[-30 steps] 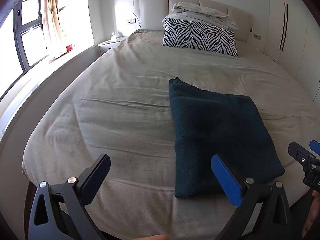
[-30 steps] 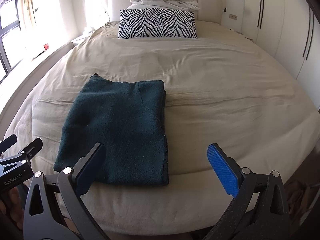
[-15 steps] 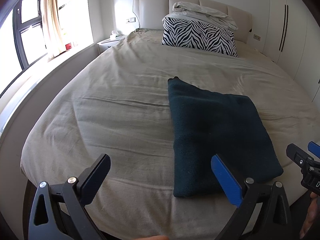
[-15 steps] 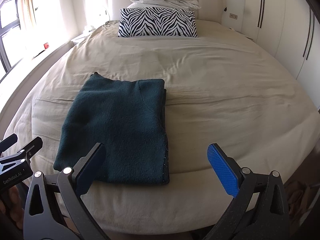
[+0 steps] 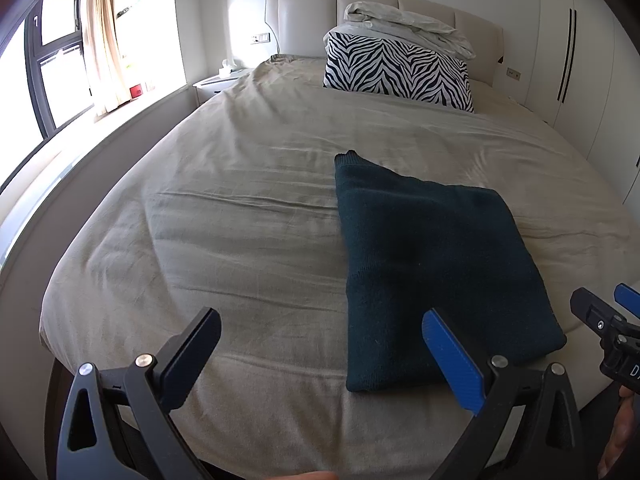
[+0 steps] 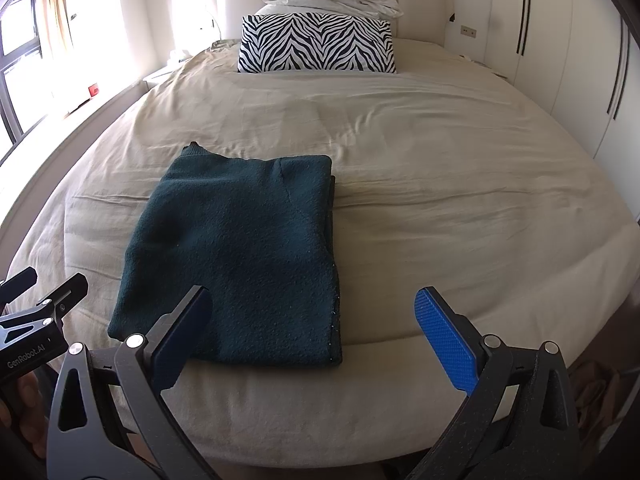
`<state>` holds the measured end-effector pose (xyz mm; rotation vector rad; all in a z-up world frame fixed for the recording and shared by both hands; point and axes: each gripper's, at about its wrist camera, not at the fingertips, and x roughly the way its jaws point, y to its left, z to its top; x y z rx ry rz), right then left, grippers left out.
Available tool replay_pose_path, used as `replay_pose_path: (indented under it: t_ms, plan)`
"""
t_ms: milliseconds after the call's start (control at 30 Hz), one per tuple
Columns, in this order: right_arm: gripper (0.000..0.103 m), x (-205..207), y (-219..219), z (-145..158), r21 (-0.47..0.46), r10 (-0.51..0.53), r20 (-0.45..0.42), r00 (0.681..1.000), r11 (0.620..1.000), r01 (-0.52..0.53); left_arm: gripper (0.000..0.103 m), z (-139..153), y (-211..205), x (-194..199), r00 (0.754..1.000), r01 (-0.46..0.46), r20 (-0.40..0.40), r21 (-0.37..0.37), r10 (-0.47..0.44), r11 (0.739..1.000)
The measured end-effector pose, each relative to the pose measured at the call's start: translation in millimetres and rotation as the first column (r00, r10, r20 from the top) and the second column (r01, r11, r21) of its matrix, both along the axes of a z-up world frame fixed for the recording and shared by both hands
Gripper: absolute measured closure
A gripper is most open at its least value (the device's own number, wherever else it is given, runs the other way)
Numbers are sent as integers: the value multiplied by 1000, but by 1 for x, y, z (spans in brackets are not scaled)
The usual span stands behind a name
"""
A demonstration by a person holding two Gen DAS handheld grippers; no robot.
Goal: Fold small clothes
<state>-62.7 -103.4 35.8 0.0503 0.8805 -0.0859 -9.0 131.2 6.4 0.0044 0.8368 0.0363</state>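
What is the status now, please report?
Left gripper open, right gripper open, both empty. Dark green garment folded flat on bed. Nothing in the way.

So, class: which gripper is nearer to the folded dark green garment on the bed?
Right, narrowly. The right gripper hovers open over the garment's near right corner. The left gripper hangs open off its near left edge, mostly over bare bedsheet.

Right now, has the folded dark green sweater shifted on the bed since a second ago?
No. The sweater lies the same way and at the same spacing below the zebra pillow in the right wrist view; it has not slid either way.
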Motion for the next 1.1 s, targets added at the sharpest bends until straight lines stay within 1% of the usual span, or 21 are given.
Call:
replay_pose_path:
  t_ms: [1100]
  plan:
    - [0,-3,-1,-5,4,2,-6,1000,1000,-2,0,-3,0,0,1000,2,-10,-3,-2,1000]
